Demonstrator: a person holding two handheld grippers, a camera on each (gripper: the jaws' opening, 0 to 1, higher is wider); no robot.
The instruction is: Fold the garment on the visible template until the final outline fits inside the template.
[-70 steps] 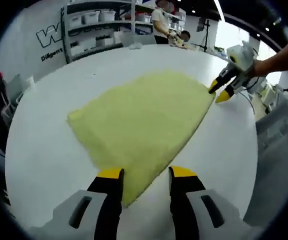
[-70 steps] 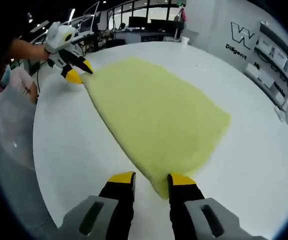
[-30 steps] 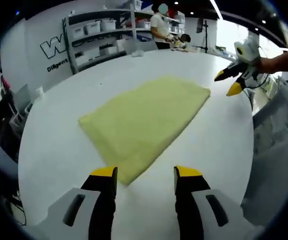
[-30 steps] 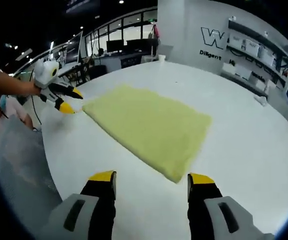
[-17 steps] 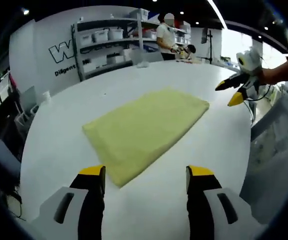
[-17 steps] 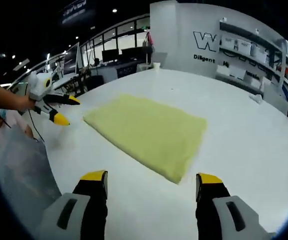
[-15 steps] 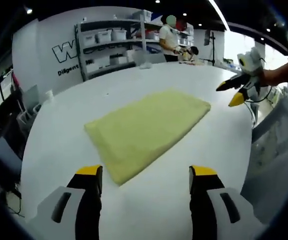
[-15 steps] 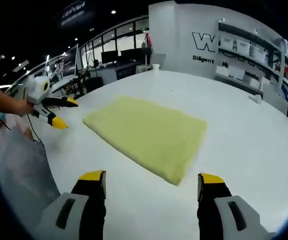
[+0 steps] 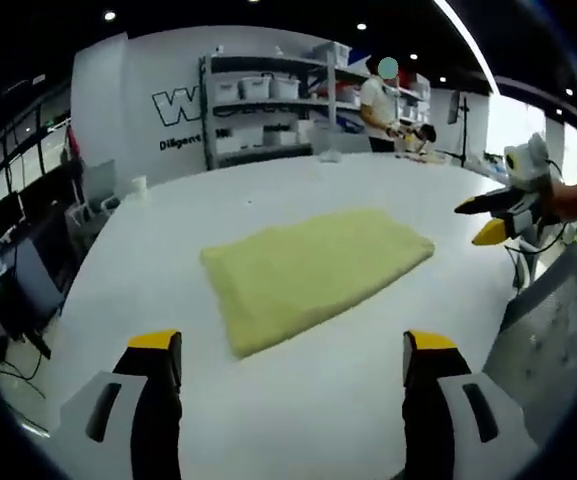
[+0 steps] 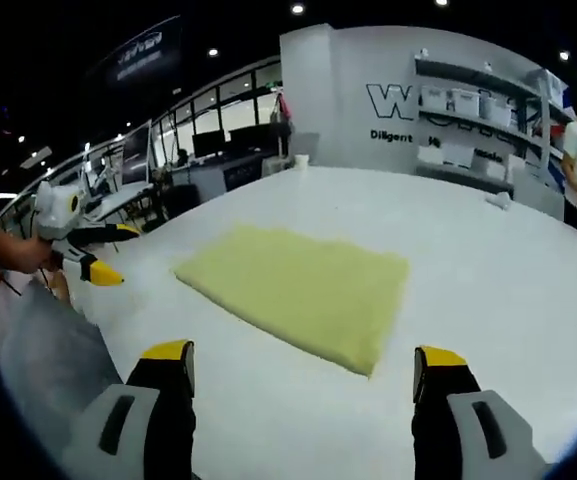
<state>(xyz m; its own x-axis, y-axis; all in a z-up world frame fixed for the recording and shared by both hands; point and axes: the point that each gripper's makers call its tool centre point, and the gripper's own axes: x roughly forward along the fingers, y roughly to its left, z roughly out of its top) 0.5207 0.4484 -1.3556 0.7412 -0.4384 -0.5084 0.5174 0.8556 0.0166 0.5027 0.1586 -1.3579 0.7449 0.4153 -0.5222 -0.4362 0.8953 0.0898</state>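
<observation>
- Now the pale yellow fleecy garment [image 9: 313, 273], folded flat, lies on the white worktop [image 9: 298, 400] ahead of both fingers.
- Left gripper [image 9: 293, 350] and right gripper [image 10: 303, 360] stand wide apart, empty.
- No template outline is discernible; judging fit comes next.

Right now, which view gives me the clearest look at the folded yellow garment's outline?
The right gripper view: the yellow garment lies larger and near centre on the white table, all four edges clear. The left gripper view shows it whole too, but smaller and flatter.
</observation>
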